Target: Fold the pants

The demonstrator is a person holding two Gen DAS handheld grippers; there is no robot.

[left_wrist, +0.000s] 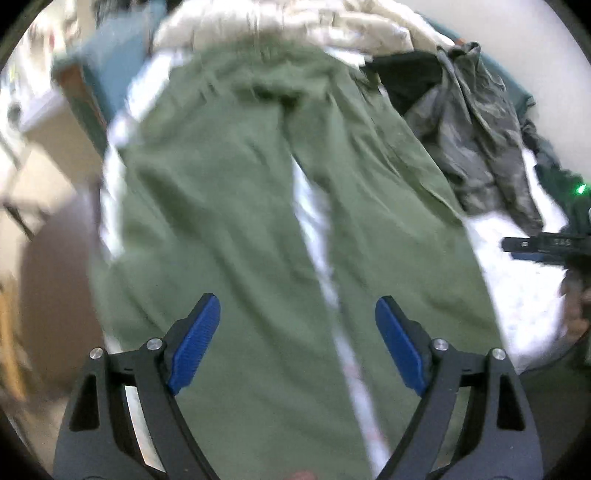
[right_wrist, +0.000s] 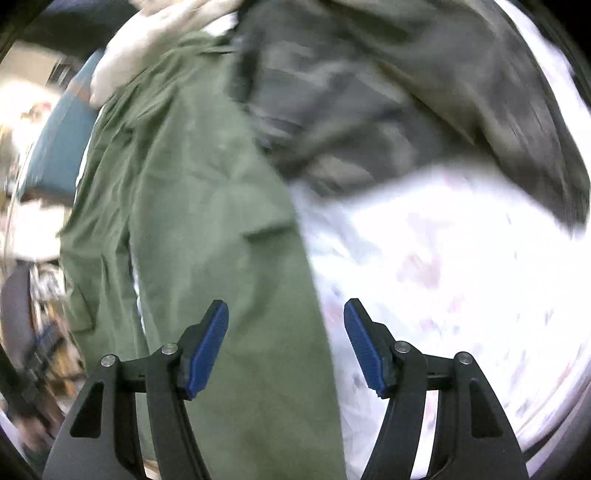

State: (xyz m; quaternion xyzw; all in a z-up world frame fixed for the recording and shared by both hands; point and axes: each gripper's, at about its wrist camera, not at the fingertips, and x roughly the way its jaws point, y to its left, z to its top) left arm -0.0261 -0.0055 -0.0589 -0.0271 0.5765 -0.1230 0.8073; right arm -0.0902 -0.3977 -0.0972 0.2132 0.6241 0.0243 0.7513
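The green pants [left_wrist: 258, 206] lie spread flat on a white bed sheet [left_wrist: 517, 288], legs slightly parted. The left claw [left_wrist: 297, 345] hovers above them with its blue pads wide apart and nothing between. Only the left view shows the cream blanket [left_wrist: 295, 26] past the waistband and the whole camouflage jacket [left_wrist: 476, 140]. The right claw [right_wrist: 286, 347], likewise spread and empty, hangs over one leg's outer edge; its view shows more bare sheet.

blur: camouflage garment [right_wrist: 388, 110] smeared — cut off: pants [left_wrist: 258, 221] hems at bottom edge
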